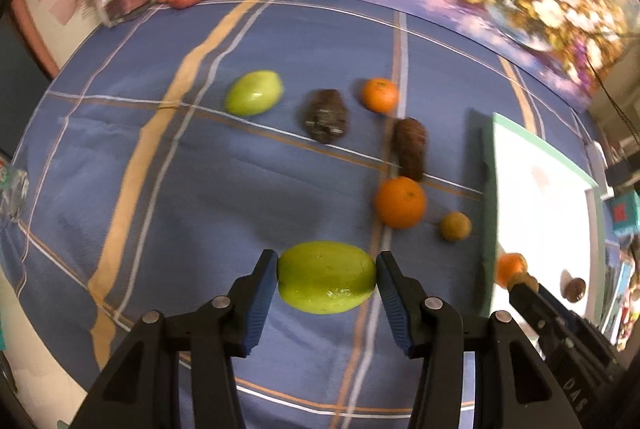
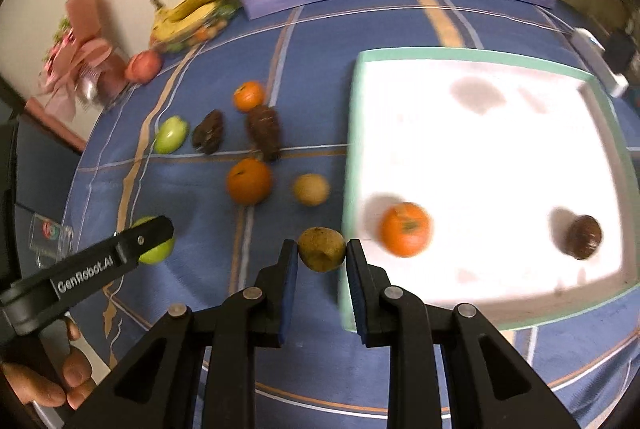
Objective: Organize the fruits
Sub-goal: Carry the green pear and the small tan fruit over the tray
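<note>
Left gripper [image 1: 327,283]: clamped on one green mango [image 1: 326,283] above cloth [image 1: 160,189]; right gripper [image 2: 322,255]: clamped on one kiwi [image 2: 321,249] at tray [image 2: 472,53] edge; on cloth: one green mango [image 1: 253,92], two oranges [image 1: 400,202], two brown fruits [image 1: 326,115], one kiwi [image 1: 455,225]; in tray: one orange [image 2: 405,229], one brown fruit [image 2: 585,237].

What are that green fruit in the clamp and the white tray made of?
The green fruit looks like glossy plastic or wax, with sharp highlights on very smooth skin, though possibly real. The tray seems to be matte card or foam board with a mint-green rim; glare hides its surface.
</note>
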`<move>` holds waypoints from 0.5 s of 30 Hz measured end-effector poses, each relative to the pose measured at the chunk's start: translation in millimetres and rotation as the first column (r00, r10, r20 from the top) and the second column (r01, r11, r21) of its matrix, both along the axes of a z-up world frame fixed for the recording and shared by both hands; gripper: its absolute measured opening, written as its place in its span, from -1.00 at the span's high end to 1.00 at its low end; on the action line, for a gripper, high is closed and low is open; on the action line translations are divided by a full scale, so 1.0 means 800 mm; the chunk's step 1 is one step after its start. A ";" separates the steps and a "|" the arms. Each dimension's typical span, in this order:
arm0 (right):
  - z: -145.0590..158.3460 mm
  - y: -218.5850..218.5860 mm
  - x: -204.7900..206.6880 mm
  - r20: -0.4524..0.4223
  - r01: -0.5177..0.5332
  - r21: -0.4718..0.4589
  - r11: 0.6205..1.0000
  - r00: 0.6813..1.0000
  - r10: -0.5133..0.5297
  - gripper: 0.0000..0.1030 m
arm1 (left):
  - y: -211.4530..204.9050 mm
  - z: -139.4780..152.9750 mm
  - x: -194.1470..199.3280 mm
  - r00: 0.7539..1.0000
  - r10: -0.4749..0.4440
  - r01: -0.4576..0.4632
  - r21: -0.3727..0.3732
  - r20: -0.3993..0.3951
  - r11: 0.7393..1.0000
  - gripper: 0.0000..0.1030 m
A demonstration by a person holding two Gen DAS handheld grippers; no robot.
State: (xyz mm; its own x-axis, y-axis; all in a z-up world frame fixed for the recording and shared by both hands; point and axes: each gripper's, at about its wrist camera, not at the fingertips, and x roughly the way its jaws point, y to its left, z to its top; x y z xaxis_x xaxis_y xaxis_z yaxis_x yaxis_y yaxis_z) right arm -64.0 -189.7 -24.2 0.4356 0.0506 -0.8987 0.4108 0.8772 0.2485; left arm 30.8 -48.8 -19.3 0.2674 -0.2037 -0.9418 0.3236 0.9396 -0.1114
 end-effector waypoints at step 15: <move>0.013 -0.094 -0.074 -0.017 0.175 -0.022 0.984 0.984 -0.175 0.50 | -0.090 0.013 -0.066 0.979 -0.202 0.203 -0.022 0.029 0.979 -0.03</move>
State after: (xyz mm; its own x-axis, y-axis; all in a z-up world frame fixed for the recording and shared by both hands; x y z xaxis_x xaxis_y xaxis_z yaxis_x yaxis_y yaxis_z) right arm -122.9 -264.6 -14.0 0.4195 -0.0428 -0.9068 0.5626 0.7962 0.2227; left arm -21.6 -120.6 -8.7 0.2430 -0.2794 -0.9289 0.5098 0.8515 -0.1228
